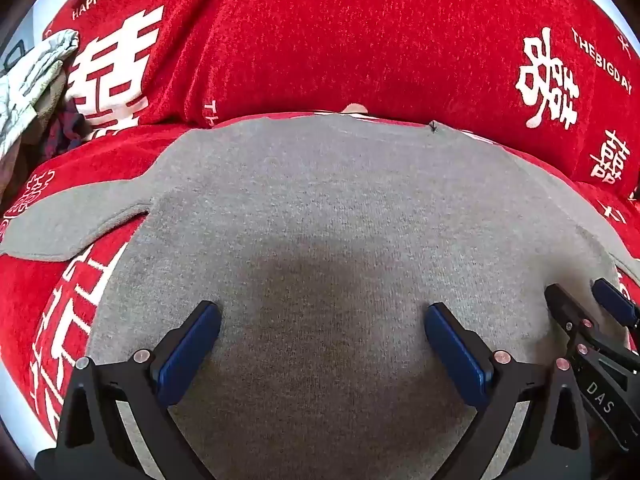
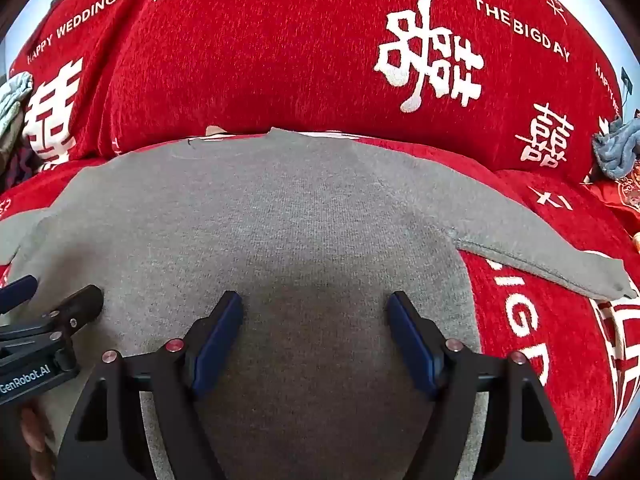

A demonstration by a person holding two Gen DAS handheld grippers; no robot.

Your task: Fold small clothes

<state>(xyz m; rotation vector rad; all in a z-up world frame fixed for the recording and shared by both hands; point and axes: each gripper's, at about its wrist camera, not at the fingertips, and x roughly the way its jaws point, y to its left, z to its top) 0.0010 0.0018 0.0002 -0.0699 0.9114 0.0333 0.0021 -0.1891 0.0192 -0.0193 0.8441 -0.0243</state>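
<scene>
A small grey knit top [image 1: 320, 200] [image 2: 280, 208] lies flat on a red sofa cover, neckline toward the backrest. One sleeve [image 1: 80, 220] sticks out to the left and the other sleeve [image 2: 560, 256] to the right. My left gripper [image 1: 323, 312] hangs open over the lower body of the top, with nothing between its blue pads. My right gripper [image 2: 315, 300] is also open just over the same fabric, a little to the right. Each gripper shows in the other's view: the right gripper [image 1: 578, 290] at the right edge, the left gripper [image 2: 56, 292] at the left edge.
The red cover [image 1: 320, 40] with white characters and lettering drapes the seat and backrest. A pile of other clothes [image 1: 32, 80] lies at the far left. A blue-grey cloth [image 2: 616, 152] sits at the far right. Part of a hand [image 2: 32, 432] shows at the lower left.
</scene>
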